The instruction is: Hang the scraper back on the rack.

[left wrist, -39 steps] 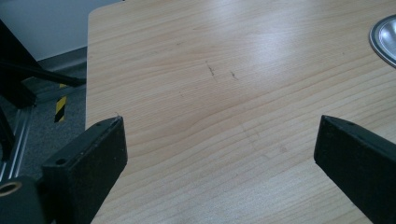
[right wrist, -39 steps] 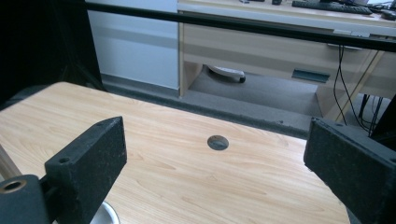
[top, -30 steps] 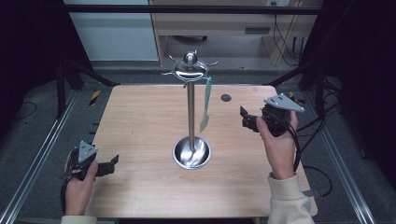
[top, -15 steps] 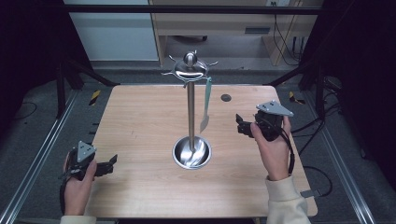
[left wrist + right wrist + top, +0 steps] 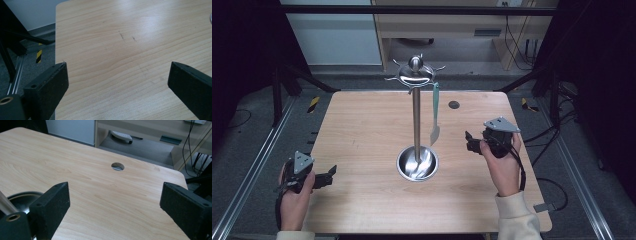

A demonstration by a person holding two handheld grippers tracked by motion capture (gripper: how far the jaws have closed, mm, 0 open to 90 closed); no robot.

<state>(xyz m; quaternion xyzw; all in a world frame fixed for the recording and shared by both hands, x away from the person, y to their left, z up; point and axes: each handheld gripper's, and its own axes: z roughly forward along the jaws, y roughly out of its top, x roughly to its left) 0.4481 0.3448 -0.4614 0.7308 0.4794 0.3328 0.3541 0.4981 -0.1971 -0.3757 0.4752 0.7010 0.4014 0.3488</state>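
Teal-handled spatula [image 5: 435, 112] on steel stand [image 5: 416, 125]

The left hand [image 5: 294, 192] comes in at the lower left of the high view. It holds the left tongs [image 5: 328, 176], which point toward the right of the frame, low by the bottom edge. In the left gripper view, the two black jaws stand wide apart at the lower left and lower right, with nothing between them.

The right hand [image 5: 504, 165] comes up from the bottom right of the high view, with a light sleeve [image 5: 518, 220] at the wrist. It holds the right tongs [image 5: 469, 142], which point left, at the middle right of the frame. In the right gripper view, those jaws are also wide apart and hold nothing.
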